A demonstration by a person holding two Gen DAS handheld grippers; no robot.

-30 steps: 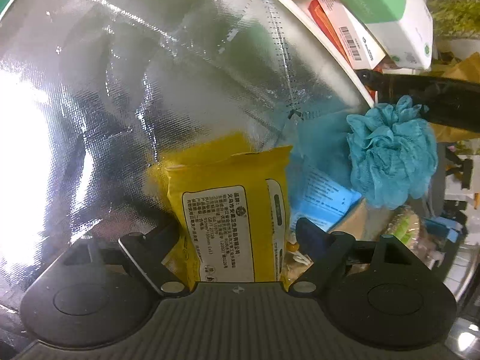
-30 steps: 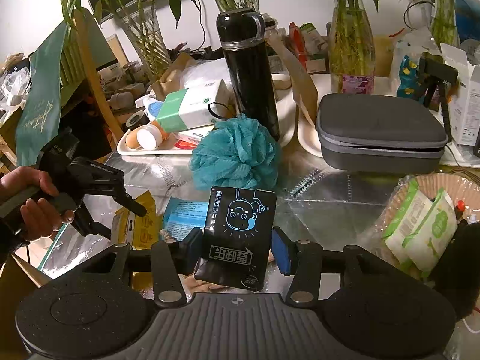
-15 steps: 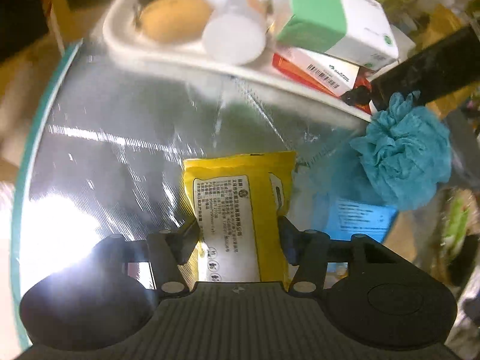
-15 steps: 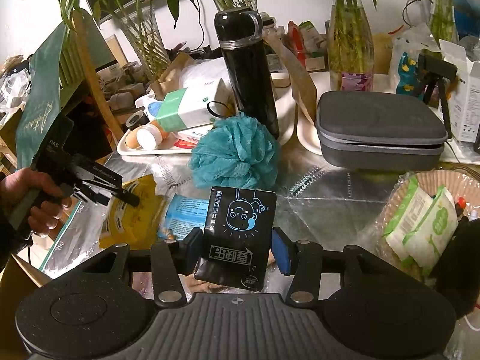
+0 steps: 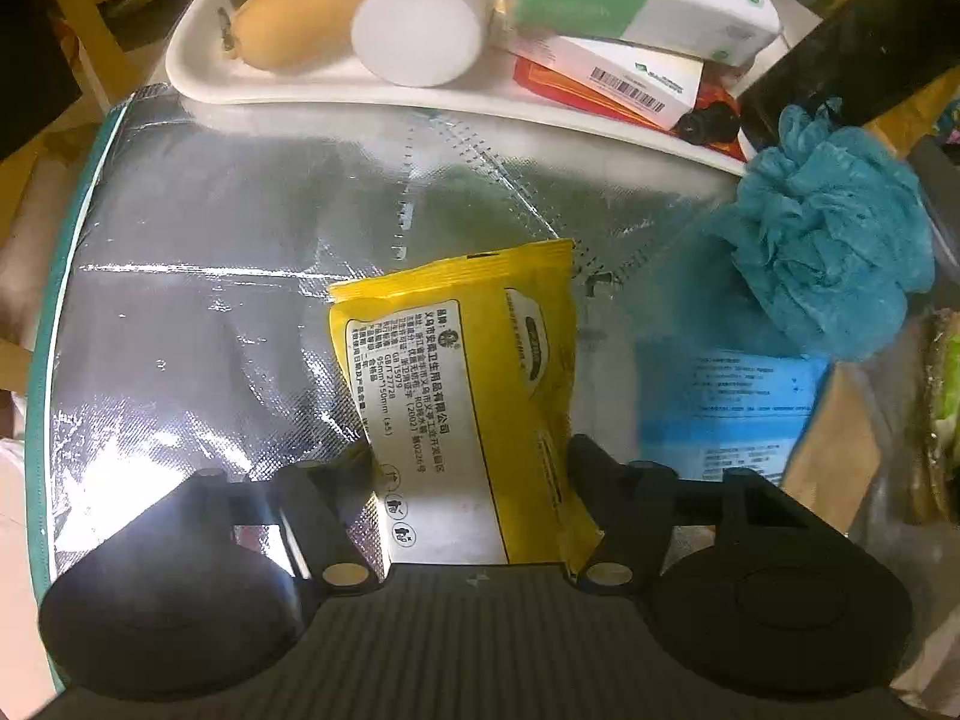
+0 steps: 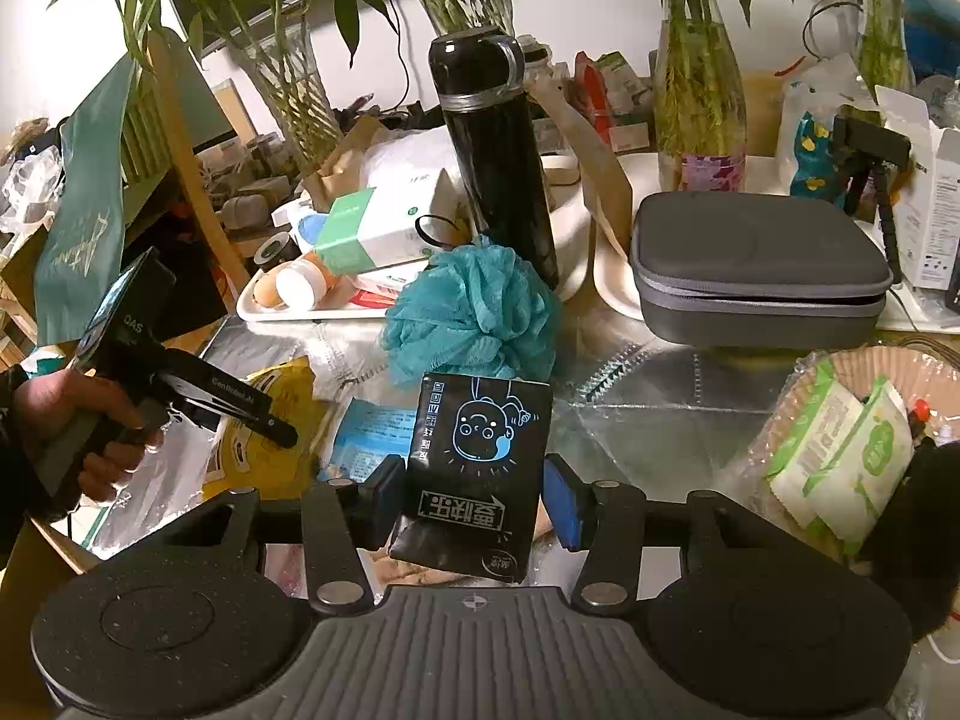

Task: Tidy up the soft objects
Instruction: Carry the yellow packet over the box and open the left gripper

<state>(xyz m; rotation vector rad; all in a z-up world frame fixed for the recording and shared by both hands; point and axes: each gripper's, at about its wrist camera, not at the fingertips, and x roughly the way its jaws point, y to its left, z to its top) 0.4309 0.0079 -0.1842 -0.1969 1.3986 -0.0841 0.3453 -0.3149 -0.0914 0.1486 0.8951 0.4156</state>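
While the left tongs (image 5: 468, 480) pinch a yellow packet (image 5: 462, 384) over the silver surface (image 5: 240, 240), a blue packet (image 5: 732, 408) lies just beside it under a teal bath pouf (image 5: 828, 252). Further right, the right tongs (image 6: 474, 498) grip a black packet (image 6: 474, 468) near a basket (image 6: 780, 420) holding green-and-white packs (image 6: 840, 450).

My left wrist camera looks steeply down, close over the silver mat (image 5: 240, 252), toward the far white tray (image 5: 252, 87). My right wrist camera sits nearer me and faces levelly across the table to the plants. Both views share the teal bath pouf (image 5: 834, 252) (image 6: 474, 312), the yellow packet (image 5: 468, 396) (image 6: 264, 420) and that tray (image 6: 312, 313).
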